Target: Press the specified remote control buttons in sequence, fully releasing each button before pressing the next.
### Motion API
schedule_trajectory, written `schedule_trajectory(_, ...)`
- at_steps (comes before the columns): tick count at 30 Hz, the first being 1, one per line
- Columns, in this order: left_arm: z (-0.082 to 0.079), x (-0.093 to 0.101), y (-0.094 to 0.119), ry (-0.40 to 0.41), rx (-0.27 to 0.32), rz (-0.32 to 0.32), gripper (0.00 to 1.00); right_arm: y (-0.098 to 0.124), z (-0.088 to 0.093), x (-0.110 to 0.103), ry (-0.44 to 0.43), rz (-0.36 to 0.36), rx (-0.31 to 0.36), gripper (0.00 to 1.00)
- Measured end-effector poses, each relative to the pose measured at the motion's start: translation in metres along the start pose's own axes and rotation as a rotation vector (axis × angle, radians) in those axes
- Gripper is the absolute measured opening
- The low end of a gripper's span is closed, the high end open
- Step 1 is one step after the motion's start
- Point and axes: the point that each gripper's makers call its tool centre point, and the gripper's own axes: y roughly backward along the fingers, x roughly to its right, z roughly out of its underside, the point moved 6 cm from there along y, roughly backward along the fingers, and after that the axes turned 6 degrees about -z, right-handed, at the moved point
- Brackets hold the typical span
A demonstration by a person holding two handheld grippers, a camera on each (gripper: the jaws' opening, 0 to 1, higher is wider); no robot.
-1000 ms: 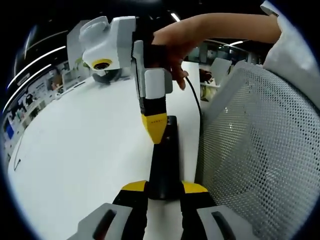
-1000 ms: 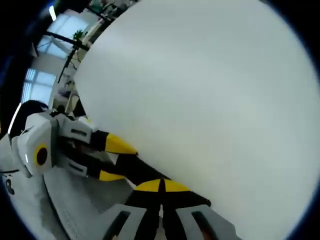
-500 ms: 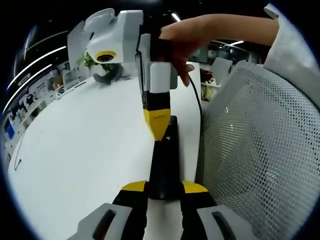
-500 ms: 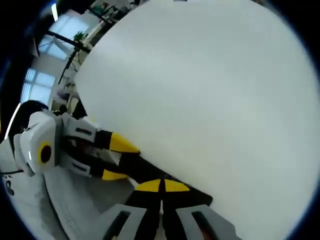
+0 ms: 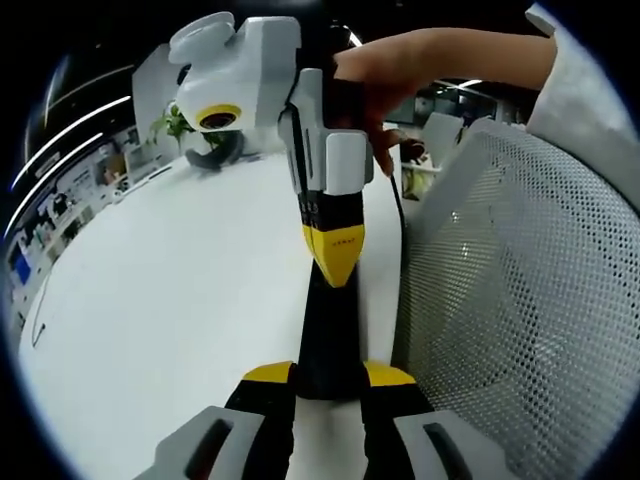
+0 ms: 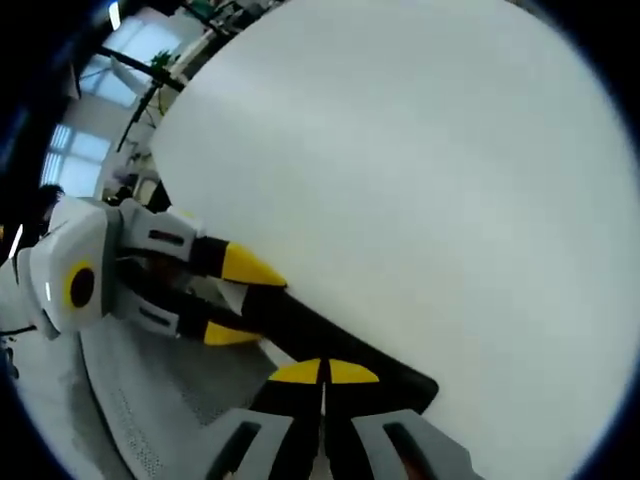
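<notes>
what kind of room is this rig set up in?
Probably an open-plan office. A large white table with a white mesh chair back beside it, long ceiling light strips, a potted plant and more desks farther off.

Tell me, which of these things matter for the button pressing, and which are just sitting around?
In use:
- remote control
- left hand-held gripper, clamped on the remote
- right hand-held gripper, tips closed, pointing down at the remote

Just around:
- white table
- mesh chair back
- potted plant
</notes>
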Motion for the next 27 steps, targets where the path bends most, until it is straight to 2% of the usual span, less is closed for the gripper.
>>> schedule_trajectory(9, 0.0017, -0.0013, -0.0003, 0.047, 0.009, 0.004, 0.25, -0.0026, 0.0001, -0.0048, 0.003, 0.083, -0.001, 0.00)
schedule_trajectory(15, 0.0015, -0.0010, -0.0005, 0.037, 0.010, 0.001, 0.25, -0.0028, 0.0043, -0.0068, -0.028, 0.137, 0.066, 0.00)
schedule_trajectory(20, 0.0016, -0.0011, -0.0007, 0.039, 0.014, 0.003, 0.25, -0.0050, 0.0003, -0.0081, -0.017, 0.179, 0.037, 0.00)
schedule_trajectory(27, 0.0014, -0.0014, -0.0016, 0.048, 0.021, 0.000, 0.26, -0.0051, 0.0002, -0.0088, -0.036, 0.197, 0.007, 0.00)
